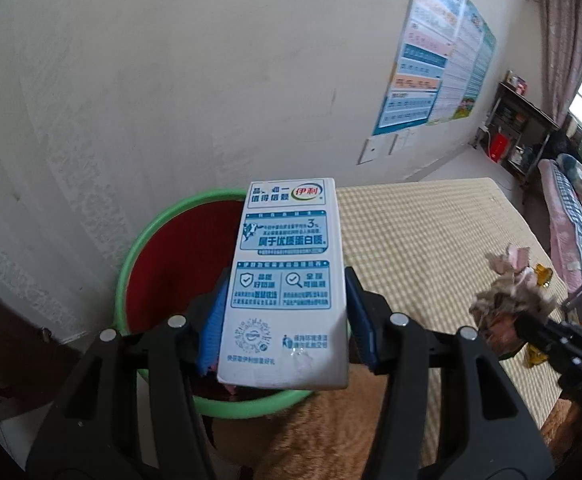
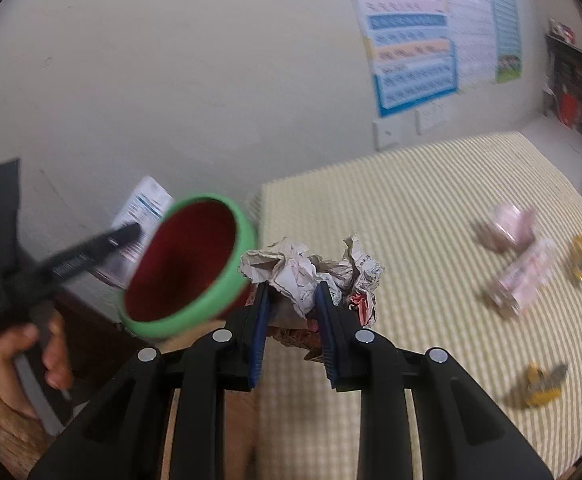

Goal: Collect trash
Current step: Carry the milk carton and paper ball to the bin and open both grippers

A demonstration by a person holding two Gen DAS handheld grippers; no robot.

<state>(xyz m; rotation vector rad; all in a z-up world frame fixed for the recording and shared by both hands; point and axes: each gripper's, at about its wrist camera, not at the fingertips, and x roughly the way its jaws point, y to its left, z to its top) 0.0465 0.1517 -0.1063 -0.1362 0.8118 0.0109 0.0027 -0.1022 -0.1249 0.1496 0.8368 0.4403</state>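
My left gripper (image 1: pixel 285 312) is shut on a white and blue milk carton (image 1: pixel 287 280), held upright over the mouth of the red bin with a green rim (image 1: pixel 131 256). My right gripper (image 2: pixel 293 308) is shut on a crumpled paper wad (image 2: pixel 303 268), just right of the bin (image 2: pixel 187 268). In the left wrist view that wad (image 1: pixel 507 300) and the right gripper (image 1: pixel 491 320) hang at the right, above the table. In the right wrist view the left gripper (image 2: pixel 131 232) with the carton (image 2: pixel 147 204) shows behind the bin, with a hand (image 2: pixel 23 356) on its handle.
The table with a yellow checked cloth (image 2: pixel 411 208) carries a pink wrapper (image 2: pixel 511 224), a pink packet (image 2: pixel 527 276) and yellow wrappers (image 2: pixel 543 384). A white wall with a poster (image 1: pixel 431 60) stands behind the bin. A shelf (image 1: pixel 519 128) and a bed (image 1: pixel 579 216) lie far right.
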